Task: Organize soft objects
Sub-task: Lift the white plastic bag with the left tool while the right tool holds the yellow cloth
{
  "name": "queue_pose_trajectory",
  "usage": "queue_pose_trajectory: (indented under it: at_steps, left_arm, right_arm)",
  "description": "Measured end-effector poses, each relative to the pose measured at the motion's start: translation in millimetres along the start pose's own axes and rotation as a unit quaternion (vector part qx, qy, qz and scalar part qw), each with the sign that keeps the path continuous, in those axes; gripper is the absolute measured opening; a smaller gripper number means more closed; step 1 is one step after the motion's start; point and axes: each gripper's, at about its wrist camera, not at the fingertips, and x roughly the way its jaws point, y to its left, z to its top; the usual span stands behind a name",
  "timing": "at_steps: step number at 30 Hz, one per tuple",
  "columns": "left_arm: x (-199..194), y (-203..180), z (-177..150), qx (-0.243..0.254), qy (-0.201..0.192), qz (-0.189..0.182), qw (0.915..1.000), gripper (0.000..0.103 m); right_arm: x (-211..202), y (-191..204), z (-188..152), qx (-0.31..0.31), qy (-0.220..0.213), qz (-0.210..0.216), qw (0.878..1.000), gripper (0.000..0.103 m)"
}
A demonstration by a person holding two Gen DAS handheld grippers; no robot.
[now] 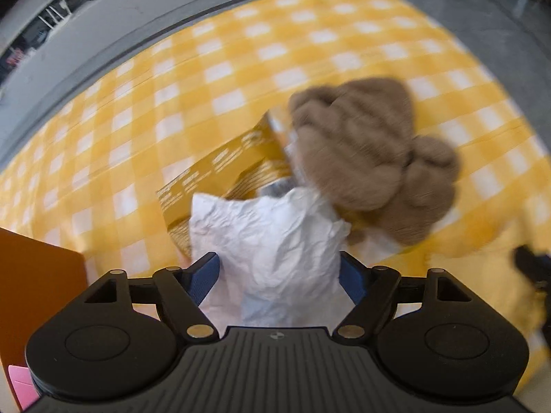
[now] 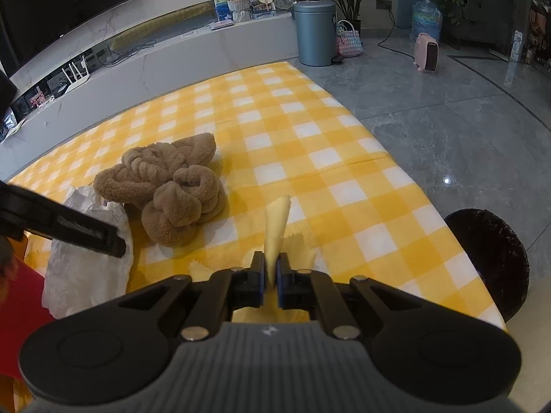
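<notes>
Left hand-held gripper (image 1: 279, 275): released. Its blue-padded jaws stand wide apart on either side of a crumpled white paper-like bag (image 1: 272, 241), and neither pad visibly presses on it. The left wrist view is blurred, so light contact on the bag's flanks cannot be ruled out.

Right hand-held gripper (image 2: 271, 277): clenched on a pale yellow cloth with a pinked edge (image 2: 275, 230). One corner of the cloth stands up between the jaws; the rest lies slack on the surface just below them.

Task items: the white bag lies on the yellow-and-white checked blanket (image 2: 310, 130), partly over a mustard-yellow printed cardboard box (image 1: 224, 172). A knotted brown plush scarf or towel (image 2: 165, 186) sits just beside the bag, resting against the far end of the box. An orange panel, possibly a container wall (image 1: 38, 275), shows at the left edge; its purpose cannot be determined.

Risks, as judgement:
- If the left jaws close where they stand, they would likely gather only loose paper. The bag could crumple or tear, or slip out when lifted, since thin material gives little purchase.
- The bag overlaps the box, so a deep grasp may catch the box edge and drag it, which would topple the brown plush bundle.
- The yellow cloth is held by one corner only. Any quick sweep could pull it free or trail its loose end across the blanket.
- The two grippers work near one another; crossing paths over the bag invites a collision.
</notes>
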Motion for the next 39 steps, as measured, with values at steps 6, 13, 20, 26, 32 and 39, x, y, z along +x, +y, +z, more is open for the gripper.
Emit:
queue_pose_trajectory:
  at_steps: [6, 13, 20, 26, 32, 39]
  left_arm:
    - [3.6, -3.2, -3.9, -0.019, -0.014, 0.024, 0.9994, 0.093]
    - [-1.1, -1.1, -8.3, -0.059, -0.003, 0.005, 0.9982, 0.025]
    - [-19.3, -12.8, -23.5, -0.042, -0.004, -0.026, 0.9988, 0.019]
    - [-56.3, -18.8, -48.2, -0.026, -0.051, -0.054, 0.9969, 0.019]
    - [-99.0, -27.3, -67.3, 0.003, -0.113, -0.056, 0.992, 0.019]
    - [-144.5, -26.1, -91.1, 0.025, -0.172, -0.063, 0.9827, 0.019]
  right_arm:
    - [0.7, 1.4, -0.5, -0.003, 0.005, 0.004, 1.0, 0.005]
    - [1.1, 3.3, -1.2, -0.009, 0.008, 0.013, 1.0, 0.005]
    - [0.2, 3.8, -2.0, -0.009, 0.009, 0.015, 1.0, 0.005]
    - [-6.2, -0.1, -5.9, 0.004, 0.005, 0.018, 1.0, 0.005]
    - [-31.7, -3.4, -11.6, 0.018, -0.03, 0.032, 0.999, 0.005]
    - [-70.0, 7.0, -9.3, 0.017, -0.081, 0.066, 0.994, 0.004]
